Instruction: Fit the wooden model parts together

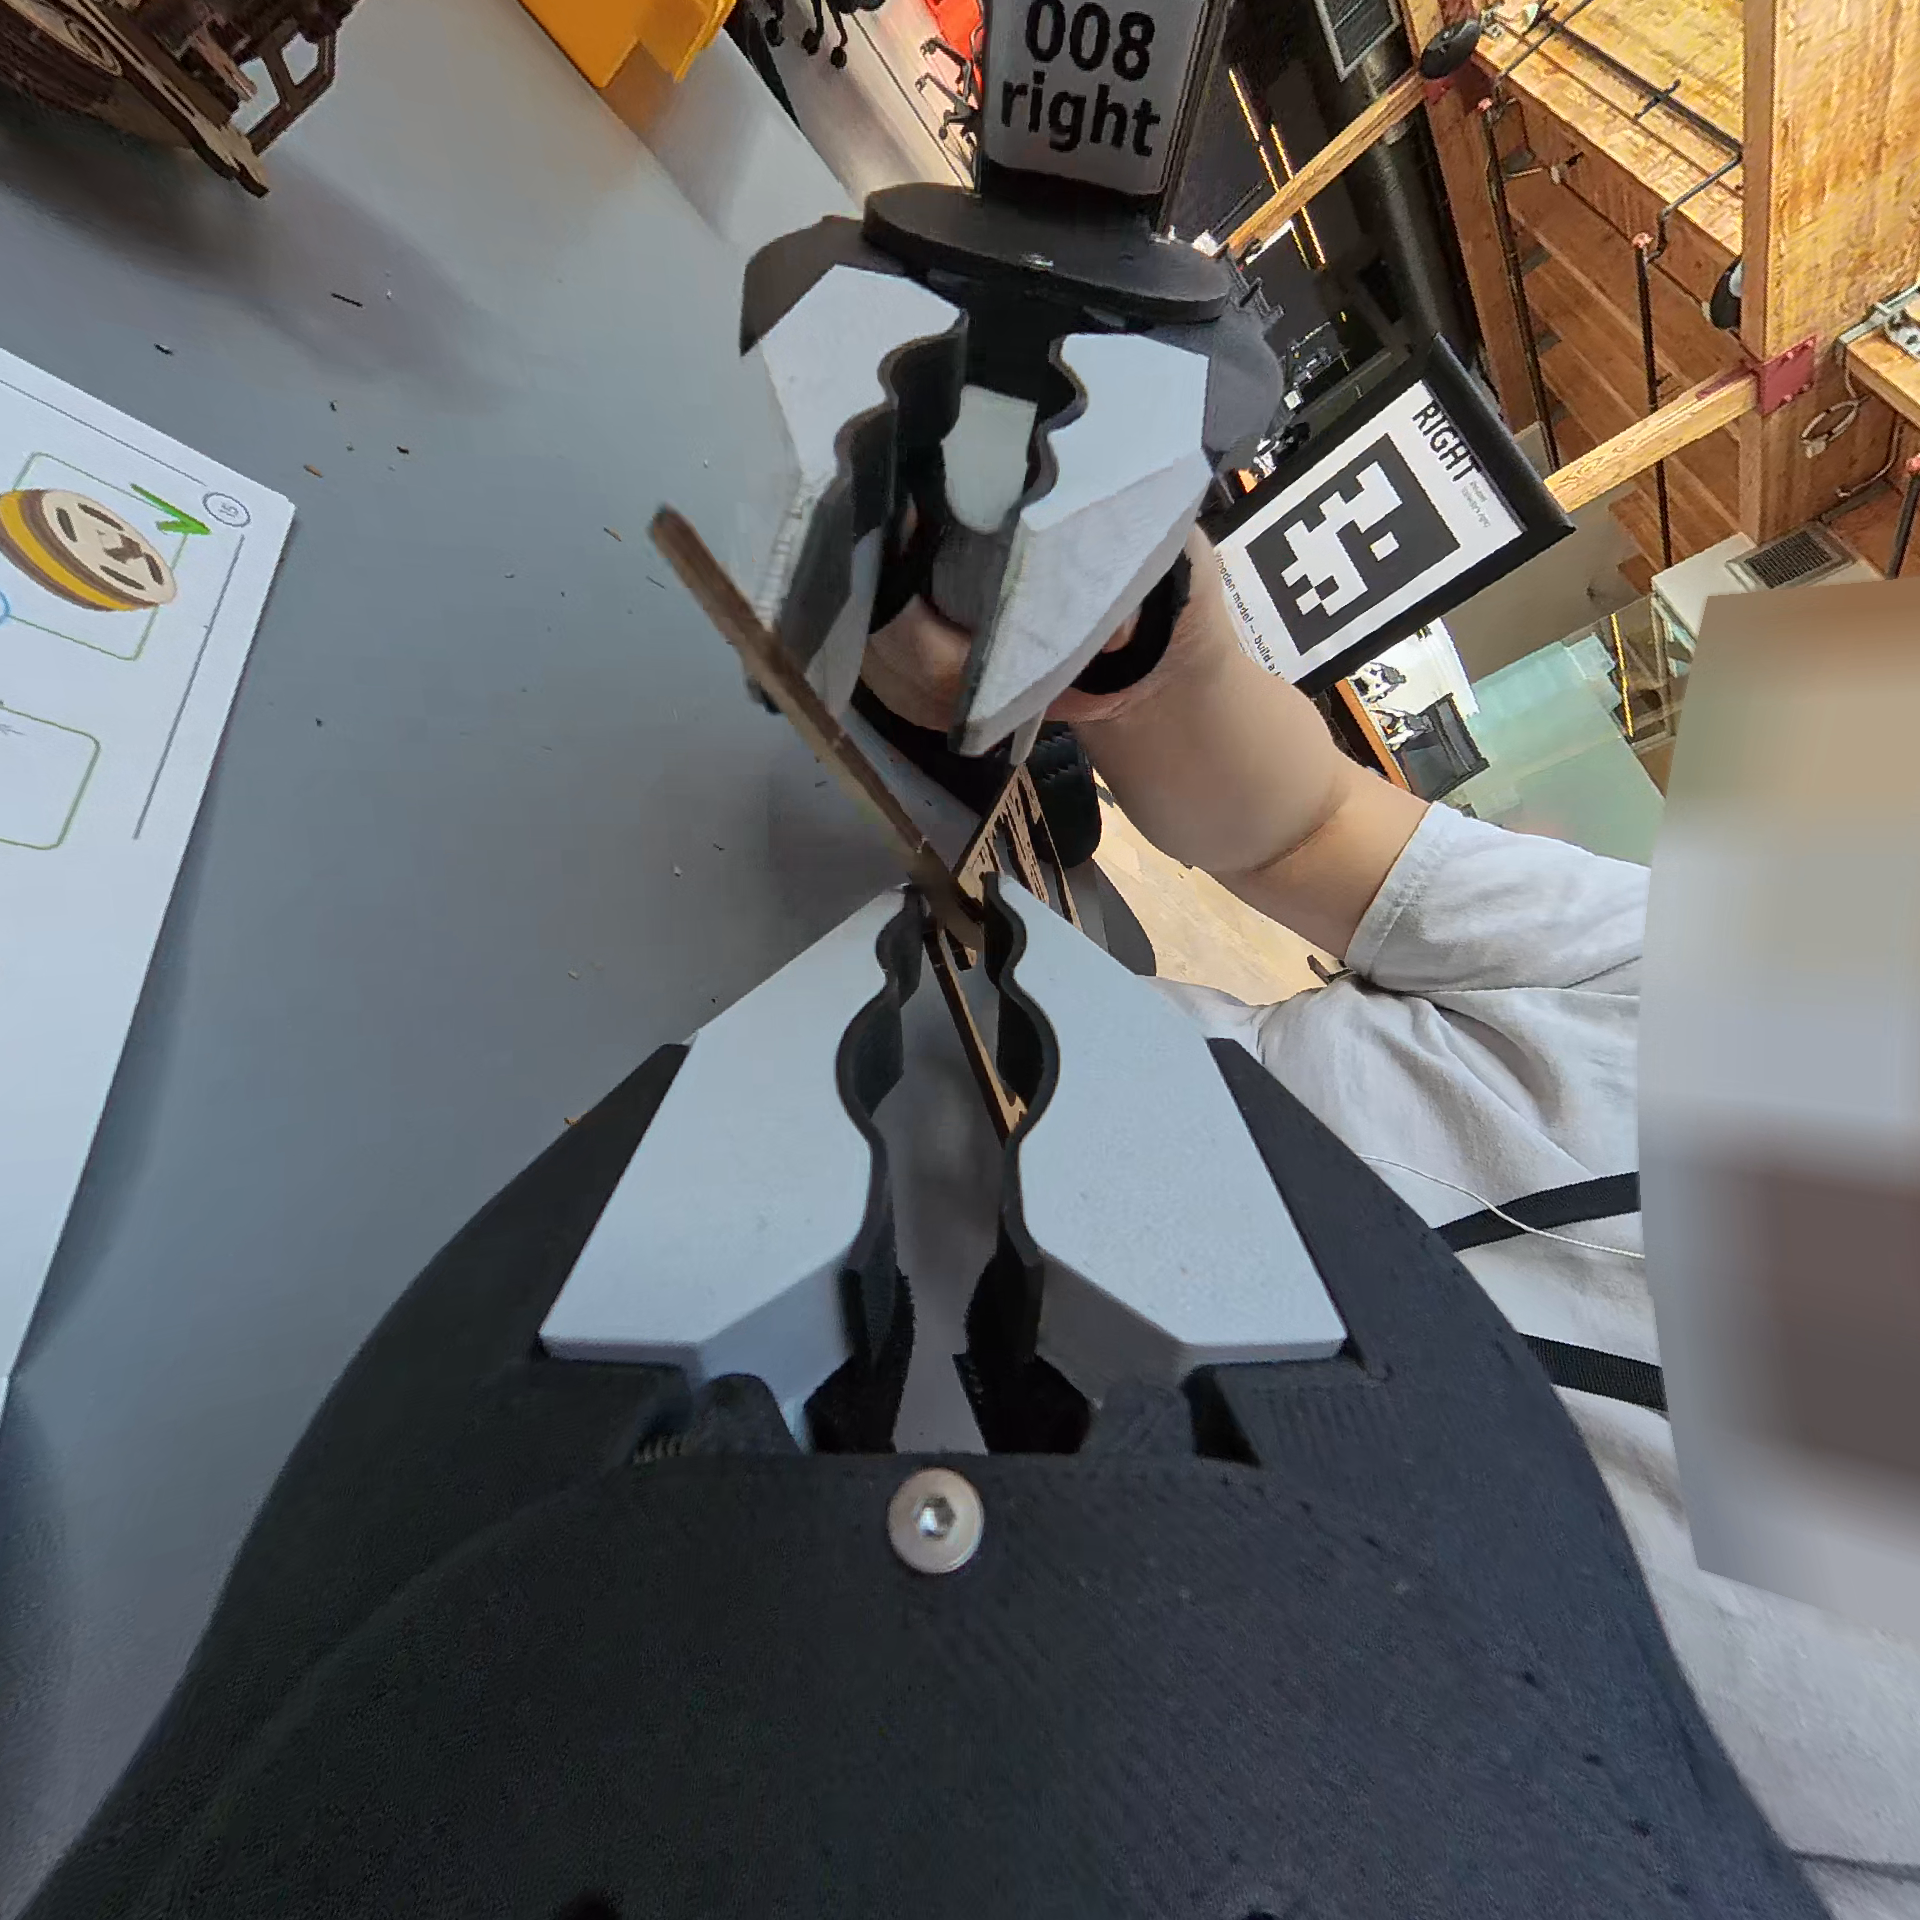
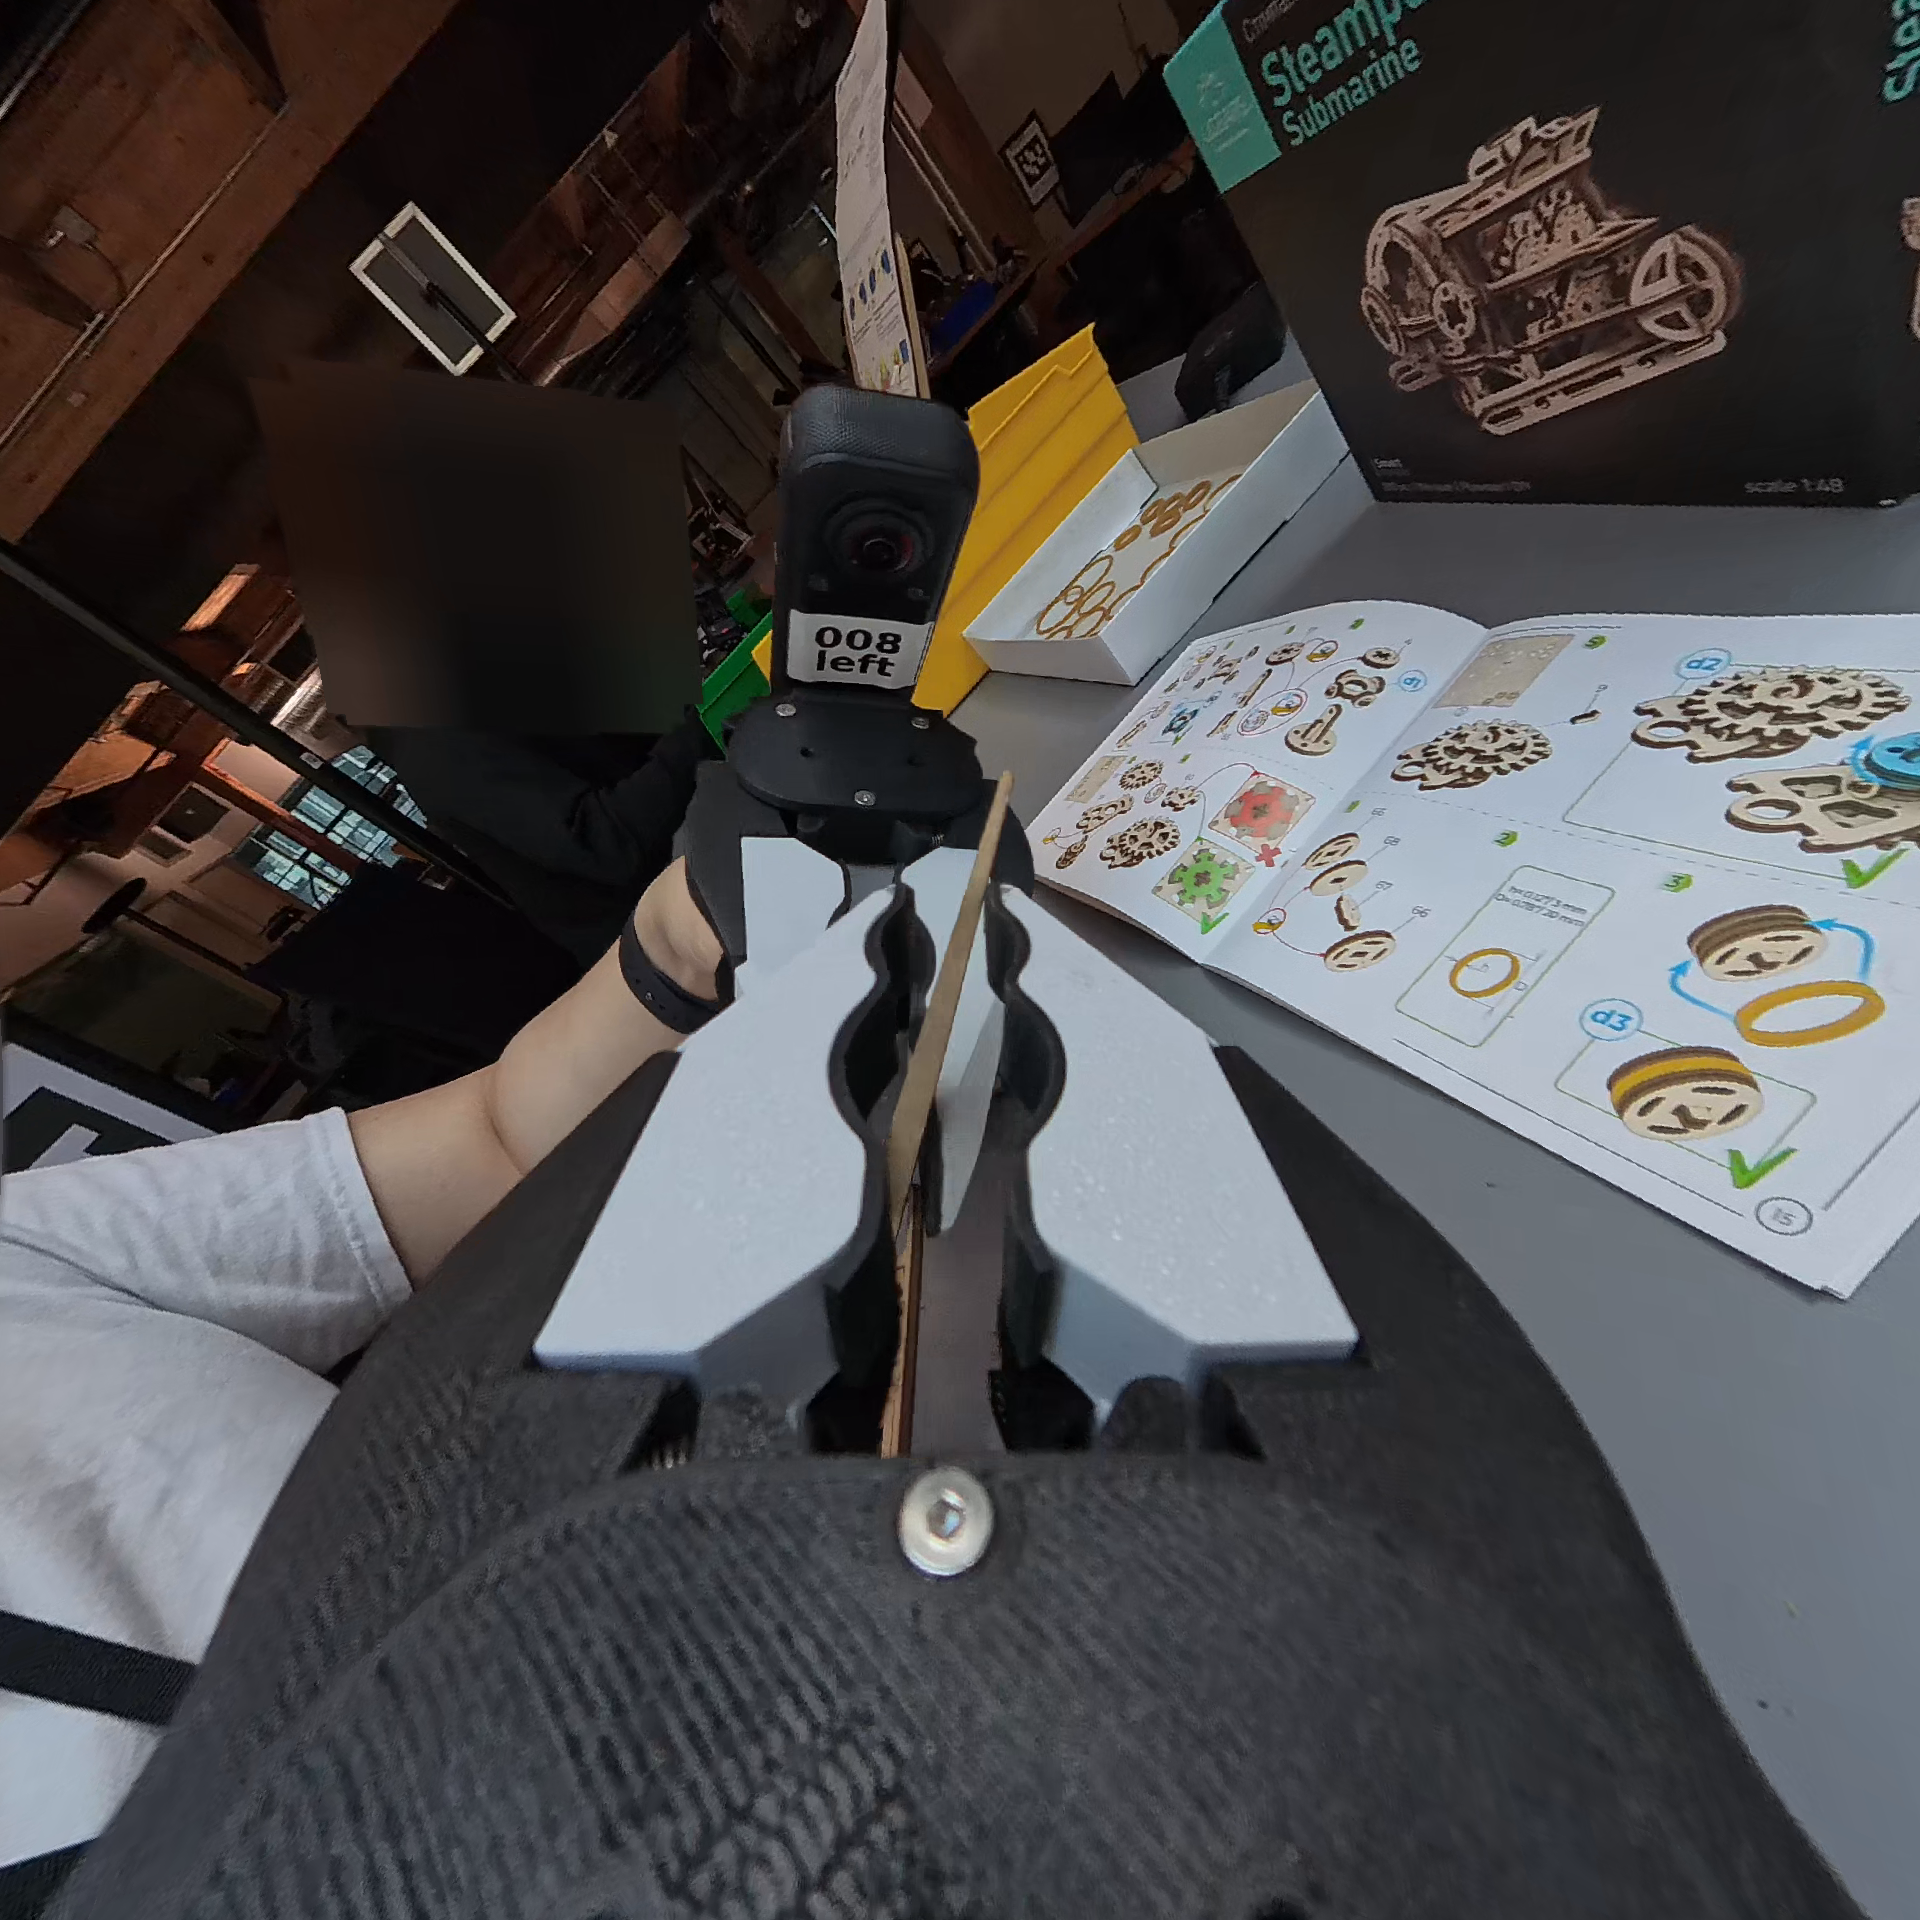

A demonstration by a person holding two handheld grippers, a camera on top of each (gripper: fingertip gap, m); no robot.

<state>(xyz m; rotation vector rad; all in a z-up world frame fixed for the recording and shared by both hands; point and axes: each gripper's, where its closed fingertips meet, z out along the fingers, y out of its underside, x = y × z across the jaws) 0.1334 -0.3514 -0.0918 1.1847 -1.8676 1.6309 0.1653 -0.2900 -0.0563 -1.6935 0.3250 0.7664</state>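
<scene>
My left gripper (image 1: 951, 899) is shut on a thin laser-cut wooden part (image 1: 977, 1039), seen edge-on between its grey fingers. My right gripper (image 1: 904, 717) faces it from above, shut on a thin wooden sheet (image 1: 790, 675) that slants down to the left gripper's tips, where the two pieces meet. In the right wrist view, the right gripper (image 2: 948, 899) clamps the same sheet (image 2: 951, 987) edge-on. The left gripper (image 2: 883, 904) sits just beyond, one of its fingers (image 2: 966, 1039) lying beside the sheet. Both are held above the grey table (image 1: 416, 831).
An open instruction booklet (image 2: 1507, 883) lies on the table and shows in the left wrist view too (image 1: 104, 623). Behind it stand the kit box (image 2: 1558, 260), a white tray of wooden rings (image 2: 1143, 540) and a yellow bin (image 2: 1039, 447). A part-built wooden model (image 1: 135, 83) sits far left. My right fingertips sit around 7 cm from my left ones.
</scene>
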